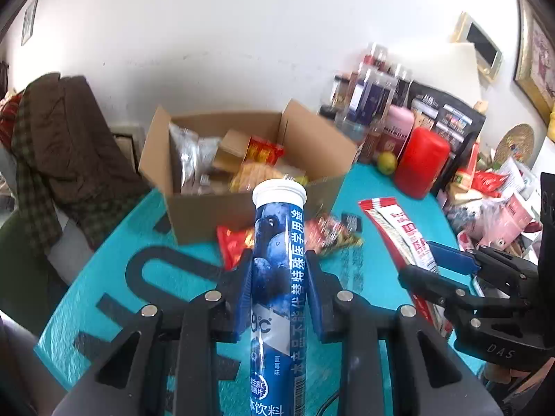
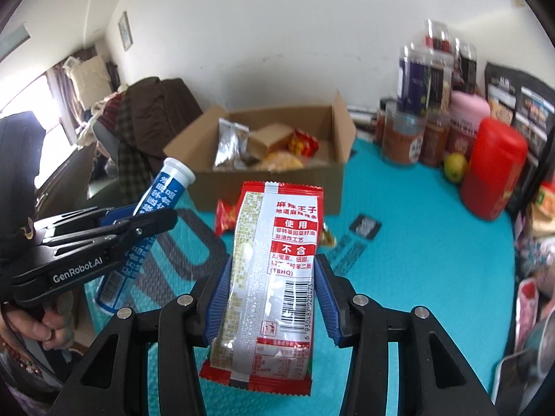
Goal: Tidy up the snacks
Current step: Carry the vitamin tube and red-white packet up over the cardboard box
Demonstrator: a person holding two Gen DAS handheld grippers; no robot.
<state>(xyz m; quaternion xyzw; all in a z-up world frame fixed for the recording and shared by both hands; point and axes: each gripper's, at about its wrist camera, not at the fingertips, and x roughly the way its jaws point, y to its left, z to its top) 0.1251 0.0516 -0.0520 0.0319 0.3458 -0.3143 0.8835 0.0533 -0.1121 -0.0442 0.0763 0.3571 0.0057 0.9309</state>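
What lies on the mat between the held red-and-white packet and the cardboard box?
In the right wrist view, a small red snack packet lies on the teal mat, just before the cardboard box.

Each hand-held gripper was matte black plastic with angular, triangular-cutout linkages joined by round silver screw heads, and ribbed blue pads lined the inner faces of its fingers. The left hand-held gripper carried white "GenRobot.AI" lettering on its side, and the right hand-held gripper showed embossed "DAS". The bare-skinned left hand wore a beaded bracelet at the wrist.
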